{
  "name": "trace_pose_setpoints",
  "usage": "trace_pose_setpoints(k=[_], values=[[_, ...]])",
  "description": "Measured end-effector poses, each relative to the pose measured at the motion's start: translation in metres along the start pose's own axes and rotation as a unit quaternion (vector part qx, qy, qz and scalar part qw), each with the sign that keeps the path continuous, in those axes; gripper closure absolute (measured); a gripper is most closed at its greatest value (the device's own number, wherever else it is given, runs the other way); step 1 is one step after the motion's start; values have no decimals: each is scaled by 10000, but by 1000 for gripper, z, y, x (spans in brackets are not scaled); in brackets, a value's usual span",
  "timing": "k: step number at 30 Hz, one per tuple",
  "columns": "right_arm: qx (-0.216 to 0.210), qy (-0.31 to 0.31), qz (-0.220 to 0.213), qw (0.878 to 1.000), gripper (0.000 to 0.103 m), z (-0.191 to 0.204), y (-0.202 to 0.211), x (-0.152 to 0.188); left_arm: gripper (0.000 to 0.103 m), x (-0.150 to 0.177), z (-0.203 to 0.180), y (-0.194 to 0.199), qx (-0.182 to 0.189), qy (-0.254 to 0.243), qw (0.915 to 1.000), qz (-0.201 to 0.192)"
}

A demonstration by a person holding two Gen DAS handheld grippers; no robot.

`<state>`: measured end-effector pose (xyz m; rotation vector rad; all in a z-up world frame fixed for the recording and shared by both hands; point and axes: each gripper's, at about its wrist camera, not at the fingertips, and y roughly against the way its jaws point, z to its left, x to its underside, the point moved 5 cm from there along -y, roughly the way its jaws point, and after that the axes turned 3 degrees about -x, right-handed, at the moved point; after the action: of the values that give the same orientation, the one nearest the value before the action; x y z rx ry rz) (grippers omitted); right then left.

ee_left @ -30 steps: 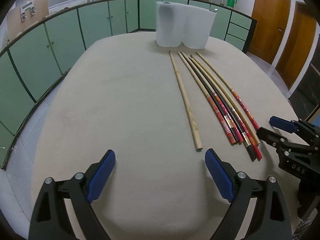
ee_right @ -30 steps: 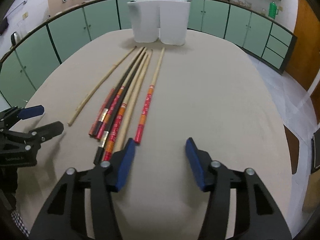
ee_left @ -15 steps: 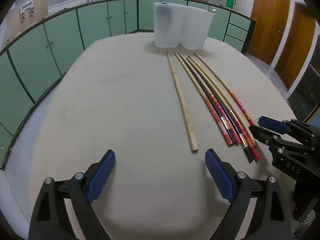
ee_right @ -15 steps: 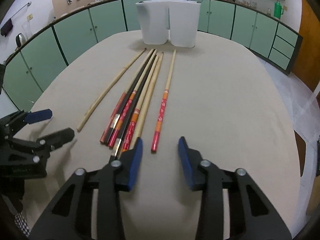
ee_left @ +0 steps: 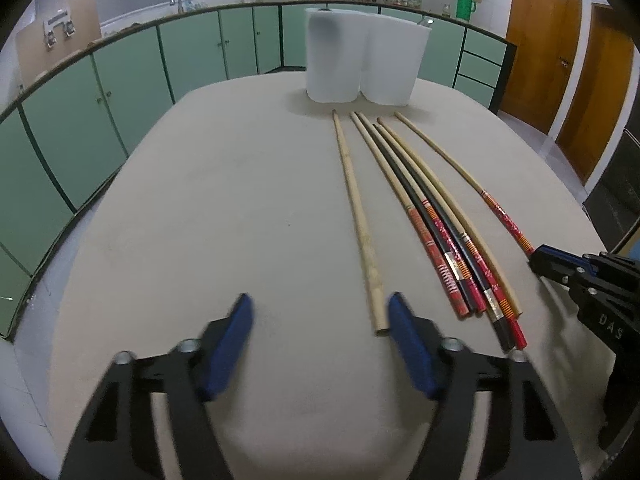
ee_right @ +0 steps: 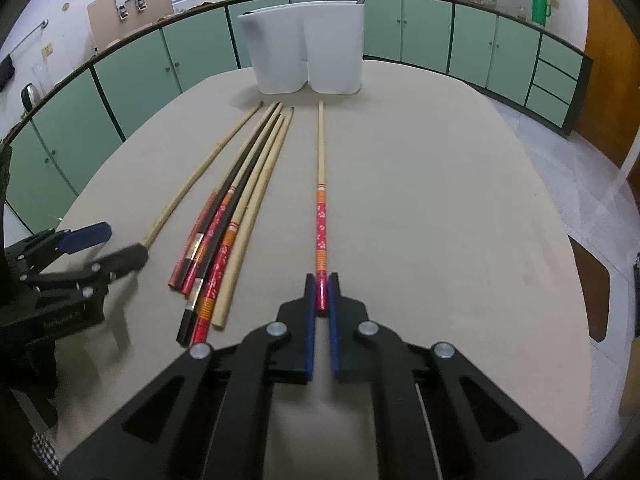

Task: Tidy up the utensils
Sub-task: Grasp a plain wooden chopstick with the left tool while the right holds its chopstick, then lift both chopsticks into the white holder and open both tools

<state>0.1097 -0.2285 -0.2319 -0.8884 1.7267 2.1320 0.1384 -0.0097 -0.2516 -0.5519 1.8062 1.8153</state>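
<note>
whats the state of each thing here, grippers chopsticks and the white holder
right gripper: shut on the red-handled chopstick
red-handled chopstick: clamped at its red end, apart from the others
left gripper: open, holding nothing
plain wooden chopstick: flat on the table, end by the left gripper's finger
bundle of chopsticks: lying together, untouched
white holder: upright at the table's far end

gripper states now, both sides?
Left gripper: open, empty, plain wooden chopstick lying near its right finger.
Right gripper: shut on the red-patterned wooden chopstick.
</note>
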Motion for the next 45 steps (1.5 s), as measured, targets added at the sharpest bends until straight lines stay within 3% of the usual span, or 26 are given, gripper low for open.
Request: trace_pose_setpoints(k=[9,17,26,35,45], values=[[-31,-130,-4,9999,98,-1,0,0,96,3,-14,5,-179,-209,9996,-107],[-96,-241,-126,9996,98,-7,17,-7,96,-1,-11,11,-20,-16,10000,-82],[-73,-73,-654,9978,98,-10,65,-47,96,-41,3,68,57,26,9971,-757],[-241,183,-1074,9938,98,-8,111,-110,96,-109,18,122,208,68,9879,-1538],[-355,648,-1151,9906,98,-1,128,-192,96,-173,15,126,395,-159,9833,-1768]])
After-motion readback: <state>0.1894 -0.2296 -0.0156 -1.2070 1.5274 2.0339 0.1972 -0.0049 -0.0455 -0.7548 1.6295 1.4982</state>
